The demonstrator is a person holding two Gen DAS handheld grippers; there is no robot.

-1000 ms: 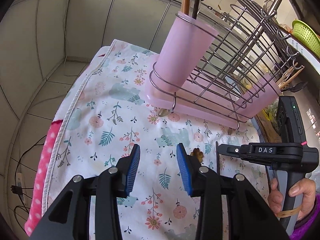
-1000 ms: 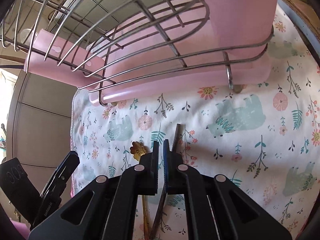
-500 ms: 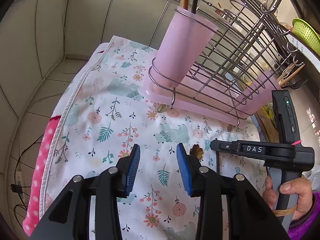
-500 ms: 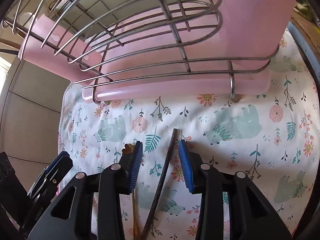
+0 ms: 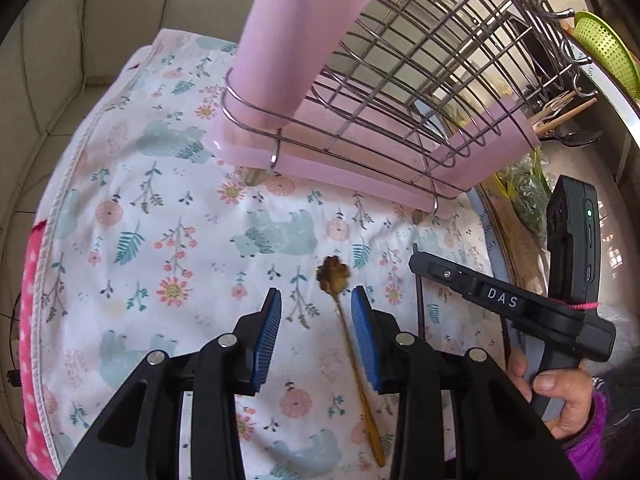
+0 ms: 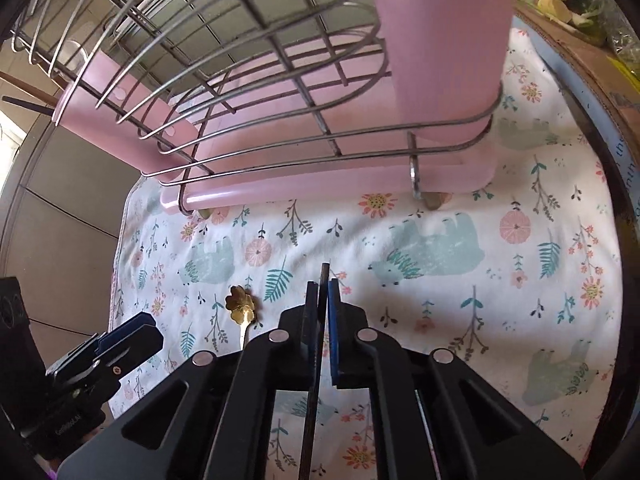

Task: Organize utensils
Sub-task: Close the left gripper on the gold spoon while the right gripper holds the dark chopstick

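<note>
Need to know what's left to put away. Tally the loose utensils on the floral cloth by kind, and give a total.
Gold flower-bowl spoon: 1, lying between the left gripper's open pads, not gripped.
Dark thin chopstick: 1, clamped in the right gripper.
Total: 2
Utensils in the pink rack are not counted.

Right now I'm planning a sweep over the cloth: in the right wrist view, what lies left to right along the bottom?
left gripper → gold flower-headed spoon → right gripper, shut on the dark chopstick → bare floral cloth.
</note>
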